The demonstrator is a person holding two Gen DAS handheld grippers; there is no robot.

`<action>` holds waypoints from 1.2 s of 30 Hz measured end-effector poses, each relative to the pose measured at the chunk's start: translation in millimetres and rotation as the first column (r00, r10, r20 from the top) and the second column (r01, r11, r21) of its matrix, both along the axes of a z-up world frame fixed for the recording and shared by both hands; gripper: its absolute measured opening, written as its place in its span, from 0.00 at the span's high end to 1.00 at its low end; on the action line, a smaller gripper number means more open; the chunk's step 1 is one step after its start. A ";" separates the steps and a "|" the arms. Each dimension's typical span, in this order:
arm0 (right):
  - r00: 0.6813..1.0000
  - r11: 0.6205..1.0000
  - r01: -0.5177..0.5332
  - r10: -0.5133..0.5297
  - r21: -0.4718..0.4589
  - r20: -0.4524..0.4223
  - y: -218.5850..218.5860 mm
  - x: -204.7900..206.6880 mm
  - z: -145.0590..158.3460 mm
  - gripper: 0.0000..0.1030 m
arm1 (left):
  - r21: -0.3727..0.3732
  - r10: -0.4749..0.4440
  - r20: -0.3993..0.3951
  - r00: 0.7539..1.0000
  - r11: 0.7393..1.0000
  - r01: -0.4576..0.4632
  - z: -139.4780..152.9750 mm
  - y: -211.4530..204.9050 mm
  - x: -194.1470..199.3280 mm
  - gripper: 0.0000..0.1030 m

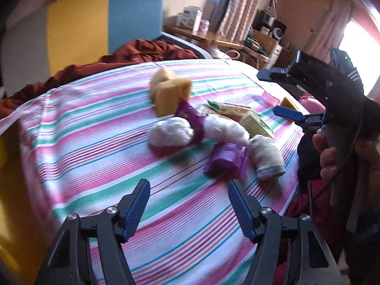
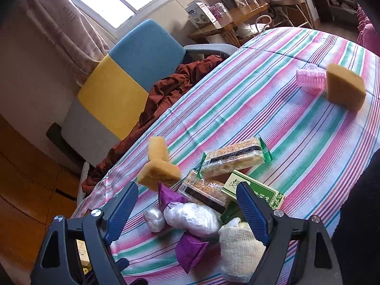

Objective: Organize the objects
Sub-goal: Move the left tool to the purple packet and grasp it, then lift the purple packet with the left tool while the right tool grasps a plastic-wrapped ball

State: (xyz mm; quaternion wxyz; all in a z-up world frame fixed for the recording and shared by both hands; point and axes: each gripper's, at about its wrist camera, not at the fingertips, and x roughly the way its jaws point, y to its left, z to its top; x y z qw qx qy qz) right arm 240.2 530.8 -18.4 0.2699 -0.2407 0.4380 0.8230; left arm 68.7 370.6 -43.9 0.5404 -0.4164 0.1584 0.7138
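Two grippers, both with nothing in them right now. My left gripper point(image 1: 188, 210) hangs over the striped tablecloth point(image 1: 95, 142) with its jaws apart, and the pile sits just ahead: a purple packet point(image 1: 223, 160), a rolled beige sock point(image 1: 267, 158), plastic-wrapped bundles point(image 1: 169, 130). My right gripper point(image 2: 187, 210) is spread wide too, with that sock point(image 2: 237, 249) and a wrapped bundle point(image 2: 190, 218) lying between its fingers, untouched as far as I can tell. Two sponges point(image 2: 159, 163) sit just past them.
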 end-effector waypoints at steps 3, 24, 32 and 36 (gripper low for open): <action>1.000 1.000 0.007 -0.007 -0.022 -0.009 3.1 1.4 -3.1 0.16 | -0.031 -0.041 0.091 0.995 0.999 0.044 -11.3 23.3 0.7 0.47; 0.999 0.996 0.006 -0.010 -0.085 -0.052 10.0 5.1 -10.0 0.16 | -0.127 0.081 0.208 0.975 0.990 -0.055 -45.1 92.6 1.8 0.54; 0.999 0.997 -0.024 0.022 -0.078 -0.032 7.1 -2.5 -10.5 0.16 | -0.080 0.029 0.124 0.992 0.997 -0.019 -43.6 29.2 -4.7 0.56; 0.995 0.994 -0.099 0.100 -0.044 0.008 -1.4 -16.4 -8.7 0.16 | -0.050 0.029 0.073 0.997 0.998 -0.026 -43.9 -9.4 -0.3 0.56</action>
